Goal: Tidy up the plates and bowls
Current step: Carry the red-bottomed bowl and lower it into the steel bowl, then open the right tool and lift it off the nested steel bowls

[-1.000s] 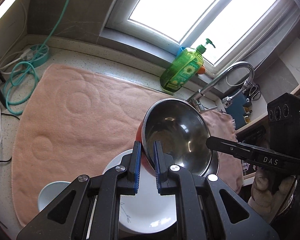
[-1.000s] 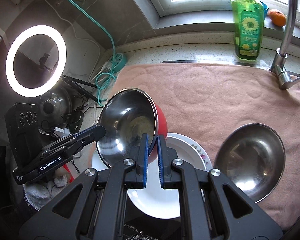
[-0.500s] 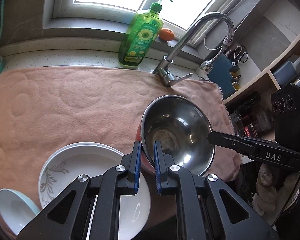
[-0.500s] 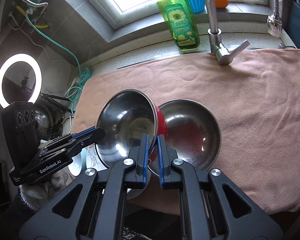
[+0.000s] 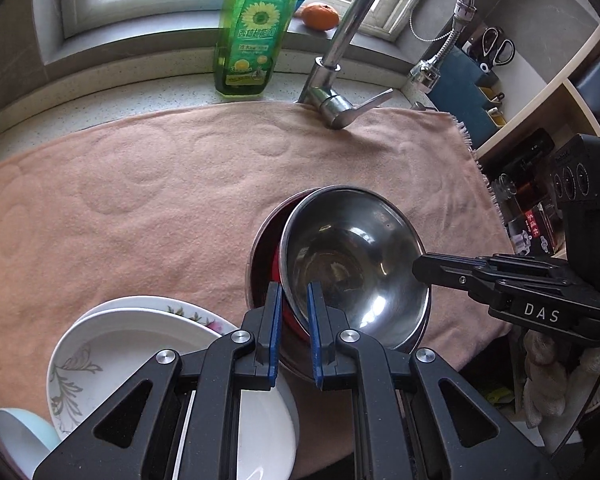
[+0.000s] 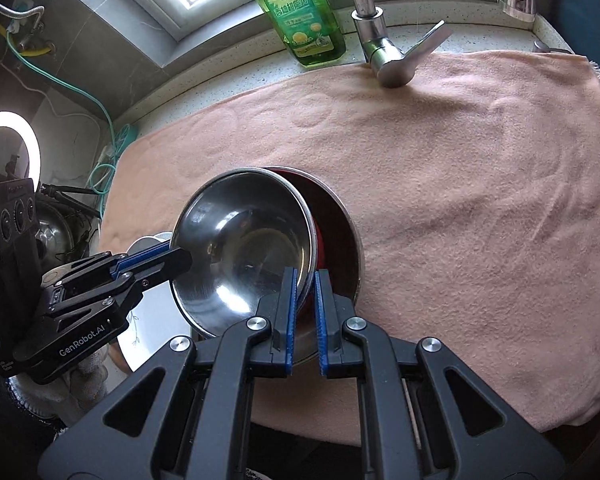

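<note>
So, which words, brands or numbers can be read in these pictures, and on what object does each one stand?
"DAS": white letters on the right tool, seen from the left wrist.
"GenRobot.AI": white letters on the left tool, seen from the right wrist.
Soap bottle: Chinese characters under a sunflower, too blurred to read; small print below also unreadable.
Red box on the shelf: print too small to read.

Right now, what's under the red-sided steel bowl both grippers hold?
A second steel bowl on the pink towel. The held bowl is tilted into it, covering most of its inside; only a crescent of rim and wall shows.
</note>
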Available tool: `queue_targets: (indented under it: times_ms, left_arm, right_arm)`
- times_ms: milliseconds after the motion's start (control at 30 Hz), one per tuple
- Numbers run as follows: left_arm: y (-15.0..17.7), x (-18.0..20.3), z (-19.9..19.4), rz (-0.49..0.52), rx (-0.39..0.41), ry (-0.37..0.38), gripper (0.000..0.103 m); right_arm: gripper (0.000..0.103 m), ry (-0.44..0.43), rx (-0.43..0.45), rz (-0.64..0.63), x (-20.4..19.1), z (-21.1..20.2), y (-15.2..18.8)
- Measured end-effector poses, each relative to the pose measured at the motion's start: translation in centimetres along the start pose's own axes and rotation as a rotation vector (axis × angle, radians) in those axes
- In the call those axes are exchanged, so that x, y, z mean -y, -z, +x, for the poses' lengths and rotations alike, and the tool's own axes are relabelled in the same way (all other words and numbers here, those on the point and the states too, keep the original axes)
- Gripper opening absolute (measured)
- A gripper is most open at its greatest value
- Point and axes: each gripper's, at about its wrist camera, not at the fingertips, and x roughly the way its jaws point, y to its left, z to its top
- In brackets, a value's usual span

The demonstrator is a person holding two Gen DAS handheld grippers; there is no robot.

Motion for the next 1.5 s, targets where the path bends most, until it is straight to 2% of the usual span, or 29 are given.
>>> queue_targets:
  times_ms: [333,567,667,933,1167,1500]
  left_arm:
    - [0.1,0.1,0.9,0.005,-0.024,-0.03,0.011]
    - [-0.1,-0.1,1.7,-0.019,-0.067,-0.009,0.011]
    - [-0.1,-0.1,1.7,-0.012,-0.072,-0.012,0.014]
    - [0.3,0.3,2.3,0.019,-0.102,-0.014,0.014]
    - [0.0,0.1,2.3,0.018,-0.11,-0.012,0.015]
    - [-0.4,0.1,0.6,0.02,-0.066,0.002,0.015]
  right_arm:
    - [0.009,0.009,-0.029,-0.022,0.2,1.0,-0.2]
    - [0.011,0.021,-0.053,-0.021,0.2,1.6,-0.5]
    - [0.012,0.022,-0.054,-0.021,0.2,1.6,-0.4]
    - [0.012,0.071,-0.033,-0.053,-0.3,1.6,-0.4]
    - [0.014,0.066,-0.039,-0.044,-0.2,1.4,-0.6]
    - [0.014,0.033,-0.018,-0.046,-0.7,-0.2,-1.0]
